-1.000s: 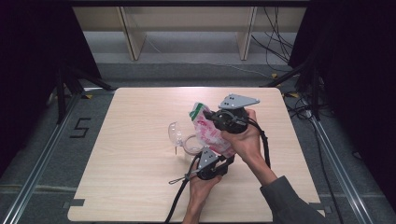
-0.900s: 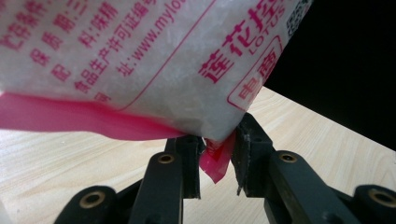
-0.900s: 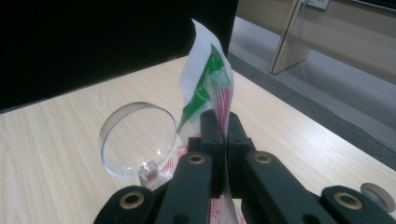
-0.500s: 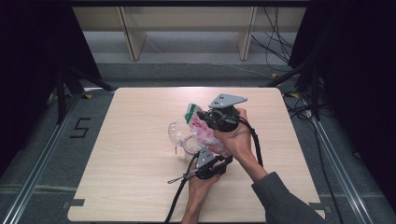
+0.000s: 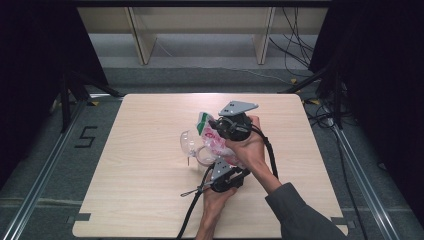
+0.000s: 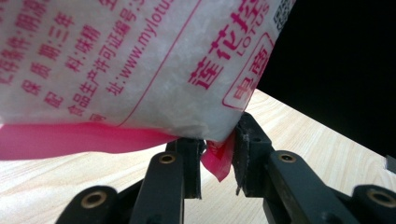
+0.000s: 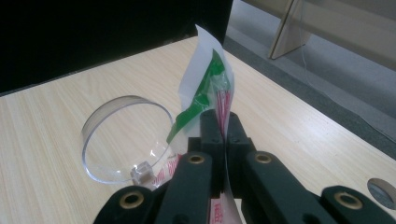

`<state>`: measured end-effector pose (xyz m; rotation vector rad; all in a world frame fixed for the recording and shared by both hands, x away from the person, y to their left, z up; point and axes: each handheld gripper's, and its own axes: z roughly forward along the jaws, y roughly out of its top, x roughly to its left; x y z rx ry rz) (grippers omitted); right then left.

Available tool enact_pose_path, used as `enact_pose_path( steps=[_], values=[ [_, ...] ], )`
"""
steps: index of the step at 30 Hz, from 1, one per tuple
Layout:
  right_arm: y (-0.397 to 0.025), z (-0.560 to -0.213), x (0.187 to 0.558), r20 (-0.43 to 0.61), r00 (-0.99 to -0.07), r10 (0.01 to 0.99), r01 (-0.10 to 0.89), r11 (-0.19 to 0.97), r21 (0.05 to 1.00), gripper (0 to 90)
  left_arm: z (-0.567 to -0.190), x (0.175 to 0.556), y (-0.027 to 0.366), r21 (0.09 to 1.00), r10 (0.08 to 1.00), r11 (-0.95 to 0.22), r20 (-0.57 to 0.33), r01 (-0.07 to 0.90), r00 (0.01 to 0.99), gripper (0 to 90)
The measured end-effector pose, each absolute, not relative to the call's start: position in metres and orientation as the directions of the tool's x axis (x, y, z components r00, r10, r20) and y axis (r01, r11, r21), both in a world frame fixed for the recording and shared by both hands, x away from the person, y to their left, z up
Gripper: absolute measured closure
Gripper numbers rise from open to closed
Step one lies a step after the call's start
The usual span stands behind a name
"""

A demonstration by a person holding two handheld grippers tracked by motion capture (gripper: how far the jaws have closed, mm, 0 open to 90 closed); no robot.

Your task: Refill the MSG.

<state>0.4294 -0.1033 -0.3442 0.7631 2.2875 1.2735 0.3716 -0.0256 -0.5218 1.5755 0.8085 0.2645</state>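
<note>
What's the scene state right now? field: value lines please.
surface: wooden table
left tool: shut on pink bottom corner of the bag
right tool: shut on green-and-white top edge of the bag
bag: white pouch with pink print, held up between both tools
clear container: round, transparent, on the table beside the bag

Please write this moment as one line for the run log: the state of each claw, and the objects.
left claw: shut on bag corner | right claw: shut on bag | bag: held above table | clear round container: beside bag
</note>
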Motion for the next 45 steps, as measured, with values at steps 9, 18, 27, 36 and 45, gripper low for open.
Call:
enact_pose_path(
  steps=[9, 18, 27, 36, 45],
  values=[
    [-0.099, -0.346, 0.430, -0.071, -0.756, 0.650, 0.281, 0.421, 0.863, 90.0, -0.517, 0.372, -0.024, 0.945, 0.611, -0.027, -0.243, 0.327, 0.754, 74.1],
    [-0.095, -0.348, 0.433, -0.083, -0.769, 0.634, 0.273, 0.443, 0.854, 90.0, -0.516, 0.371, -0.024, 0.946, 0.604, -0.036, -0.236, 0.322, 0.761, 74.3],
    [-0.094, -0.347, 0.434, -0.074, -0.757, 0.649, 0.282, 0.428, 0.859, 90.0, -0.516, 0.373, -0.024, 0.945, 0.601, -0.022, -0.247, 0.325, 0.760, 74.3],
    [-0.094, -0.348, 0.435, -0.080, -0.756, 0.650, 0.283, 0.434, 0.855, 90.0, -0.517, 0.373, -0.022, 0.947, 0.595, -0.032, -0.239, 0.320, 0.768, 74.4],
    [-0.092, -0.350, 0.436, -0.078, -0.748, 0.659, 0.294, 0.434, 0.852, 90.0, -0.517, 0.372, -0.026, 0.943, 0.584, 0.028, -0.285, 0.332, 0.760, 74.4]
  ],
)
